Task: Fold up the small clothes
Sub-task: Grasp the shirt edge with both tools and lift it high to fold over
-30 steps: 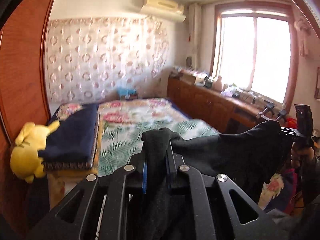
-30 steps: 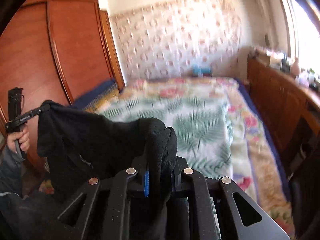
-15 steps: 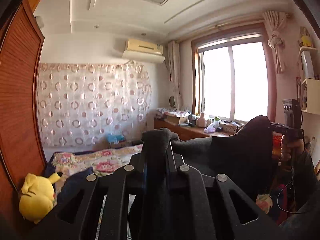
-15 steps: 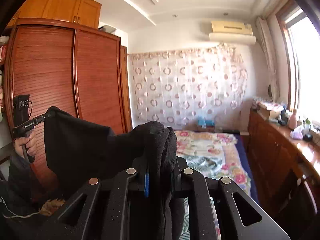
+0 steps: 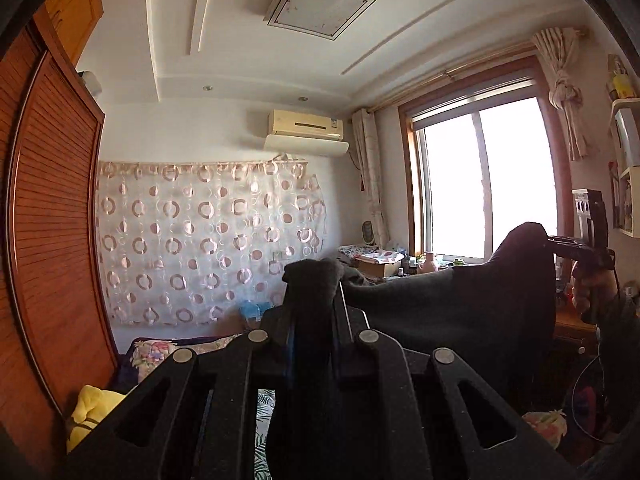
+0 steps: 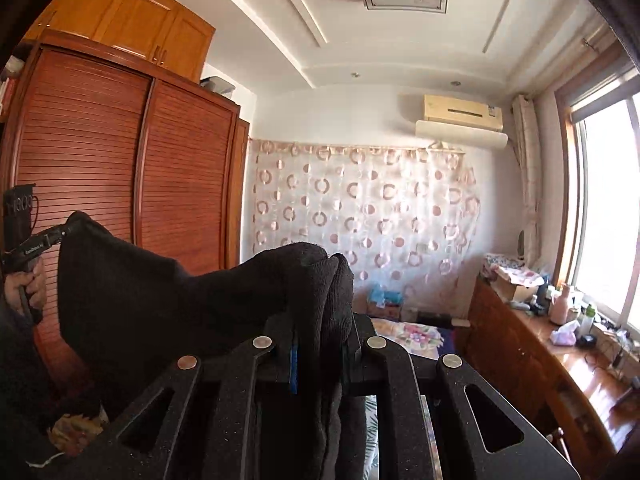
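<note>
While both of my grippers point level across the bedroom, a black garment [image 5: 460,304] hangs stretched between them in mid-air.

Left gripper [image 5: 314,316]: jaws clenched on one bunched corner of the cloth; the fabric rises in a lump above the fingertips and drapes down between the fingers toward the camera. A blue pad edge shows beside the cloth.

Right gripper [image 6: 316,332]: jaws clenched on the opposite corner, with thick folds of the knit bulging over the tips. A blue pad strip shows on the left finger.

Cross-check: from the left wrist view, the right gripper sits at the far right with its tips at the garment's raised corner, and the person's right hand [image 5: 592,288] is wrapped around its handle. From the right wrist view, the left gripper's tips meet the other raised corner at far left, with the left hand [image 6: 28,288] on its handle. The upper edge of the cloth sags in a shallow curve between the two corners; the body of the cloth hangs below.

Surroundings: floral bed [image 6: 416,334] low in frame, below and beyond the garment. Wooden wardrobe [image 6: 120,168] to the left, bright window [image 5: 480,184] to the right, circle-patterned curtain [image 5: 200,240] on the far wall, air conditioner [image 5: 306,132] above it. Yellow plush toy [image 5: 92,408] at the bed's near left corner.
</note>
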The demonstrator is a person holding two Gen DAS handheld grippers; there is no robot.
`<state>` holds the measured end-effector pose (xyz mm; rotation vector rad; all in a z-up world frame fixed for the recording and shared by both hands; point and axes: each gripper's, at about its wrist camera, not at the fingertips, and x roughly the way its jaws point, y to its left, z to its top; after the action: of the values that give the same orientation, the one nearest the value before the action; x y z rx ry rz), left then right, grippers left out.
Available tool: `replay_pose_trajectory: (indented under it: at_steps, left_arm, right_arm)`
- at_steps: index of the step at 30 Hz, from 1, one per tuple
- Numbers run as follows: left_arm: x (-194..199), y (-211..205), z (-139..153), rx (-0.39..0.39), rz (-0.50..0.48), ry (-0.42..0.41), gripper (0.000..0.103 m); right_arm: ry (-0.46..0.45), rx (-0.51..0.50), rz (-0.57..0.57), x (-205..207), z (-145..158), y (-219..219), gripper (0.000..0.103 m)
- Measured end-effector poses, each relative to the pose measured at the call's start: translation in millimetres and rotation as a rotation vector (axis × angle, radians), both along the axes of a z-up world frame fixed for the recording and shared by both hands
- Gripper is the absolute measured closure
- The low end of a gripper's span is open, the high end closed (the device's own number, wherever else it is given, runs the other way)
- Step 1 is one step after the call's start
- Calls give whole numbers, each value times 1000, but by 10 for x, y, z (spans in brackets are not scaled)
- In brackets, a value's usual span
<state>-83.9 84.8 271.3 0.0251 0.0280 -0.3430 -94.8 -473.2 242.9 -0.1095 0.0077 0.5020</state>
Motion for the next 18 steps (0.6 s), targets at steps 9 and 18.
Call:
replay_pose_trajectory:
  at_steps: [9, 18]
  left_arm:
    - [48, -108, 223, 24, 5, -67, 89]
    - [39, 1, 247, 13, 36, -79, 89]
  right_arm:
    - [-18, 13, 25, 6, 214, 96, 89]
    - [-77, -2, 13, -176, 178, 50, 89]
